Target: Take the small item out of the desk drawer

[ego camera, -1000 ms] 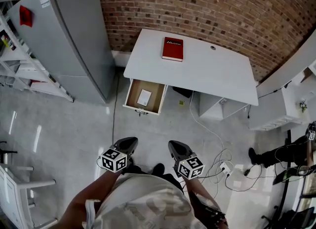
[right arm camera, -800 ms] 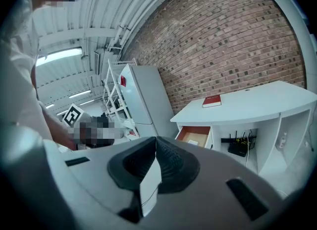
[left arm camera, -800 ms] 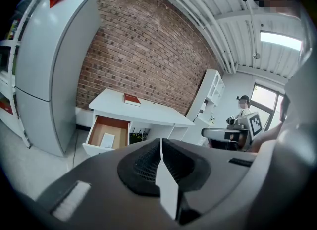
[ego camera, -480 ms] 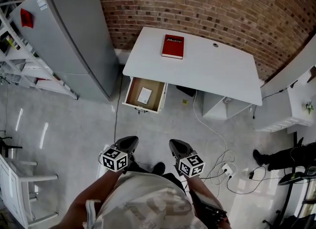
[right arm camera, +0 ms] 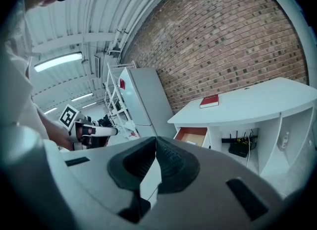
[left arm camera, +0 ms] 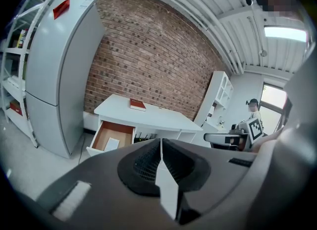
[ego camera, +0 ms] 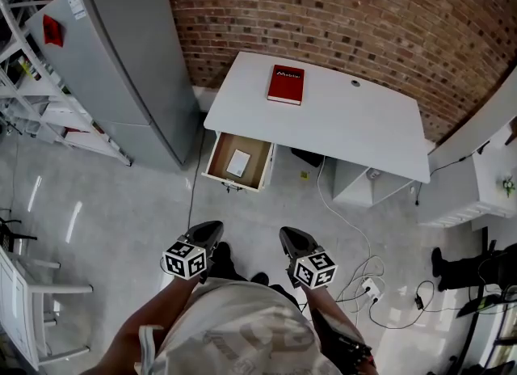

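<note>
The left gripper [ego camera: 208,231] and right gripper [ego camera: 291,238] hang over the floor, well apart from the desk [ego camera: 347,119], each with jaws closed on nothing. The drawer [ego camera: 218,153] stands open, and the small white item [ego camera: 238,162] lies flat inside it. A red book [ego camera: 286,85] lies on the desk.

Your head cam is looking steeply down from well back, catching the left gripper [ego camera: 206,232] and right gripper [ego camera: 292,240] near the bottom. Both gripper cams are riding low, pointing along their jaws, far from the desk [ego camera: 347,123]. All three are sharing desk, open drawer [ego camera: 212,155], red book [ego camera: 286,85], fridge [ego camera: 121,58].
</note>
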